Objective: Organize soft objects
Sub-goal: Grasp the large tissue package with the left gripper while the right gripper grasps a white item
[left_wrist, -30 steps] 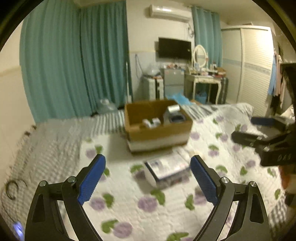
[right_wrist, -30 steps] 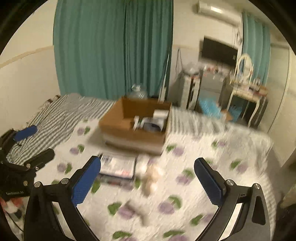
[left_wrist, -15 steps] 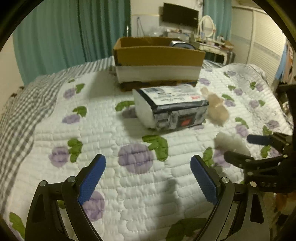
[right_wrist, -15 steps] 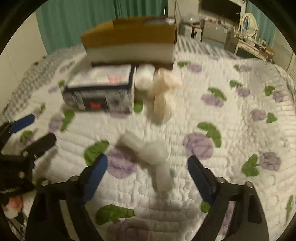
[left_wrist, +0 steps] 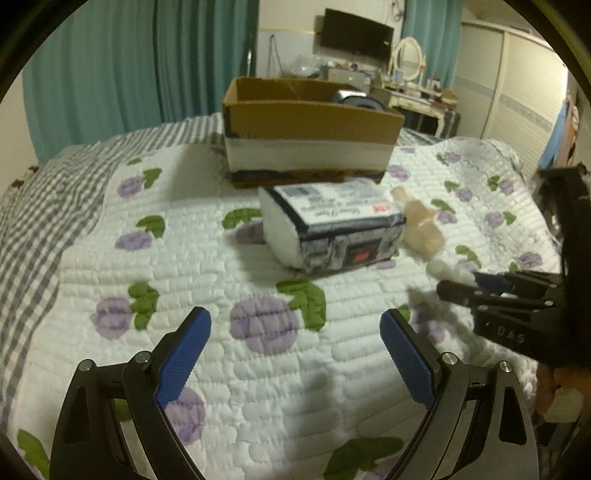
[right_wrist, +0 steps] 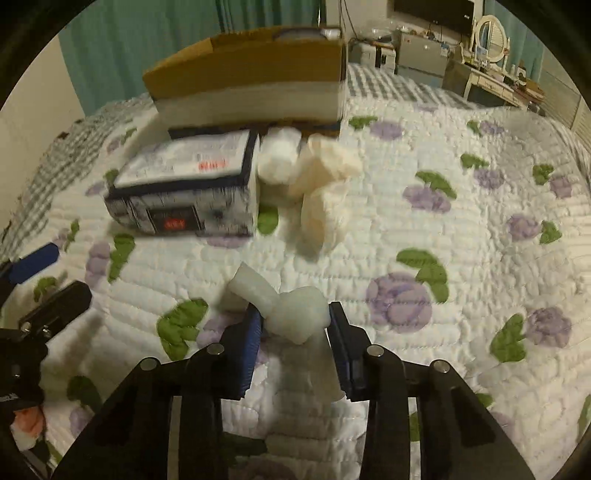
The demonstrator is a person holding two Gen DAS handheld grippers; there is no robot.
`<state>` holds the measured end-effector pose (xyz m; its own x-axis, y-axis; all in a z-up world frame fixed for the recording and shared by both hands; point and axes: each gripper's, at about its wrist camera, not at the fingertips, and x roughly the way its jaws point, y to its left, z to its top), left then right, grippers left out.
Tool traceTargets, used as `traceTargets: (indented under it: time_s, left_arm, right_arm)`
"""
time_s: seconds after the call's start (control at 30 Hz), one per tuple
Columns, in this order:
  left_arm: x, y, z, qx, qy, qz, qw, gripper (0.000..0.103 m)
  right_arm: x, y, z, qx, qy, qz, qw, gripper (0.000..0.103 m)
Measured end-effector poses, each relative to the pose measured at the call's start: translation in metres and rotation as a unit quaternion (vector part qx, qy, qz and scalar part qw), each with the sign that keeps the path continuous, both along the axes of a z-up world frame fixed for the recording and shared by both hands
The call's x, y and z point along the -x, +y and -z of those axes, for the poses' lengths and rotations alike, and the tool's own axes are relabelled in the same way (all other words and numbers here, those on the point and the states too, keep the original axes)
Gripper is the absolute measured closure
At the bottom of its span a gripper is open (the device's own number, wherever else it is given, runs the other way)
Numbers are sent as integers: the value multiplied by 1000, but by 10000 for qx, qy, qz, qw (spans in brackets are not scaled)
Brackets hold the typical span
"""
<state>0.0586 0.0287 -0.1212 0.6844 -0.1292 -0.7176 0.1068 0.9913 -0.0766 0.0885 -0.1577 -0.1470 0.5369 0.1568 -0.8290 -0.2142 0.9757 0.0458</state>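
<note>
— What sort of place is this?

— A bedroom in a home. Nearly the whole foreground is a bed with a white quilt (left_wrist: 229,258) printed with purple flowers and green leaves, and a grey checked blanket (left_wrist: 33,206) lies along its edge.

— Anything beyond the bed?

— Teal curtains (left_wrist: 122,70) hang floor-length on the far wall. A dark television (left_wrist: 356,35) is mounted above, and a white dressing table (left_wrist: 417,98) with an oval mirror (left_wrist: 408,59) stands under it, its top crowded with small items. A pale wardrobe (left_wrist: 517,88) with slatted doors fills the corner.
</note>
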Motion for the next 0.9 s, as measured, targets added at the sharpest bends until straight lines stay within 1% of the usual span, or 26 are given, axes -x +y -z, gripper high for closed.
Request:
traceTargets:
  time_s: [0.07, 0.17, 0.2, 0.3, 0.43, 0.57, 0.67, 0.83, 0.9]
  left_arm:
    - [-2, -1, -5, -25, -69, 33, 10000, 9]
    - [-12, -4, -11, -140, -130, 39, 9998, 9]
    - [-17, -5, -14, -126, -134, 67, 9998, 9]
    - [-32, -9, -19, -110, -144, 135, 9997, 10]
    - [-57, -18, -10, -249, -56, 225, 9994, 10]
    - [-78, -28, 8, -538, 75, 284, 9981, 10]
    - [-86, -32, 16, -490, 84, 429, 9978, 11]
    - [-94, -46, 26, -880, -13, 713, 9936, 37]
    - [-96, -48, 27, -915, -6, 767, 9928, 45]
  right_arm:
    - [-1, 1, -10, 8, -129, -36, 9999, 68]
    - [-9, 3, -26, 140, -366, -81, 9992, 68]
    - [-15, 1, -31, 196, -439, -42, 9988, 68]
    - [-29, -5, -39, 219, -507, -4, 9985, 68]
    - [-44, -11, -41, 230, -542, 19, 9983, 68]
    - [-48, -15, -32, 127, -422, -16, 9990, 68]
    - [-50, -17, -25, 174, -339, -30, 9993, 68]
    - [-50, -18, -23, 119, -312, -38, 9994, 68]
    - [-49, -18, -24, 120, -324, -39, 9994, 68]
